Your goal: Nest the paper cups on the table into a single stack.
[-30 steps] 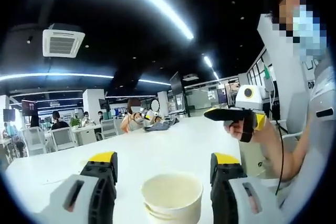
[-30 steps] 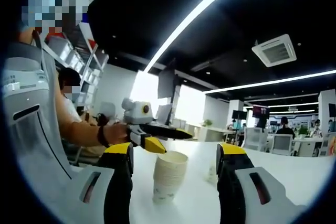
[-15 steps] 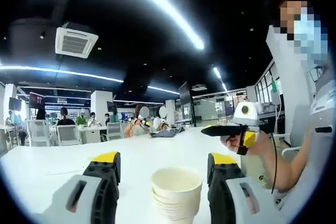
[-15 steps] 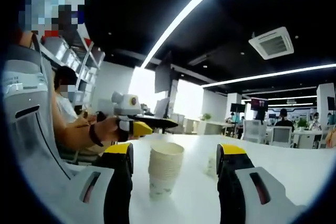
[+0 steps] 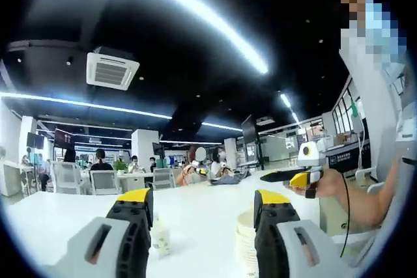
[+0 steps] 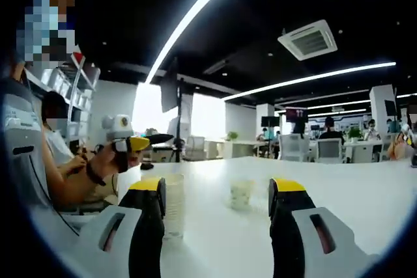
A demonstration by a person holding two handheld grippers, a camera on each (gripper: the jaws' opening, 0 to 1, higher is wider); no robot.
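A stack of white paper cups (image 5: 245, 247) stands on the white table (image 5: 202, 216), half hidden behind my left gripper's right jaw. A single small paper cup (image 5: 159, 239) stands beside its left jaw. My left gripper (image 5: 203, 200) is open, with nothing held. In the right gripper view the stack (image 6: 173, 204) stands by the left jaw, and the single cup (image 6: 241, 194) sits farther out between the jaws. My right gripper (image 6: 217, 187) is open and holds nothing. Each gripper appears in the other's view, hand-held above the table: the right gripper (image 5: 291, 176) and the left gripper (image 6: 141, 142).
The person holding the grippers sits at the table's edge (image 5: 384, 187), with an arm (image 6: 65, 183) reaching over it. Far desks with chairs (image 5: 104, 180) and seated people (image 6: 329, 148) lie beyond the table. The white tabletop (image 6: 352, 193) stretches wide to the far side.
Both cameras have swung and drawn back. The stack, earlier centred between the left jaws, now sits by the right jaw, and the single cup has come into the left gripper view.
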